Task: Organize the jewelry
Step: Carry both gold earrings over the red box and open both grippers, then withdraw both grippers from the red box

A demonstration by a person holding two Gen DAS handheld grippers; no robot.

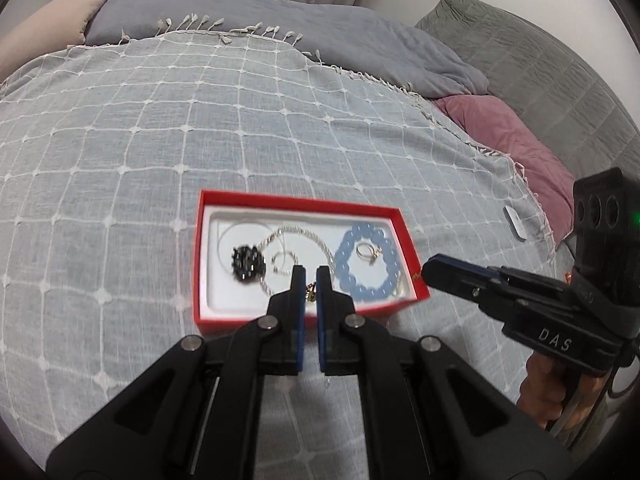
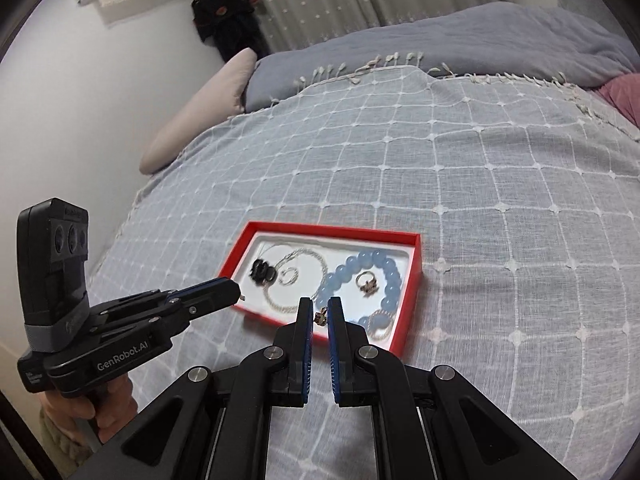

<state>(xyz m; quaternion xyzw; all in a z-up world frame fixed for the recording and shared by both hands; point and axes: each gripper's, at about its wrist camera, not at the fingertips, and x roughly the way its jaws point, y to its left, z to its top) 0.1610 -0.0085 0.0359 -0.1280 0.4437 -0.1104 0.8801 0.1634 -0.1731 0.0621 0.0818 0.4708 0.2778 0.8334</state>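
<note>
Here, in the left wrist view, a red box point(image 1: 304, 216) with a white lining lies on the checked blanket point(image 1: 160, 140) of a bed. Inside it, from left to right, are a black brooch point(image 1: 248, 263), a silver chain point(image 1: 298, 238) curled around a small ring point(image 1: 285, 261), and a blue bead bracelet point(image 1: 370, 261) with a gold ring point(image 1: 367, 251) lying in its middle. The left gripper point(image 1: 311, 276) hangs over the near edge of the box; its fingers are only a little apart, and a small gold charm point(image 1: 310, 294) shows in the gap, but I cannot tell if the pads press it. The right gripper point(image 1: 430, 272) comes from the right, its tip just beside the right corner of the box. In the right wrist view, the box point(image 2: 332, 230) holds the same pieces: brooch point(image 2: 263, 270), chain point(image 2: 308, 258), bracelet point(image 2: 374, 288) and gold ring point(image 2: 366, 282). The right gripper point(image 2: 320, 308) is slightly open over the near edge, with a small charm point(image 2: 320, 317) seen between its fingers; contact is not clear. The left gripper point(image 2: 234, 292) points at the left near edge of the box, and from the side I cannot tell its opening.
</note>
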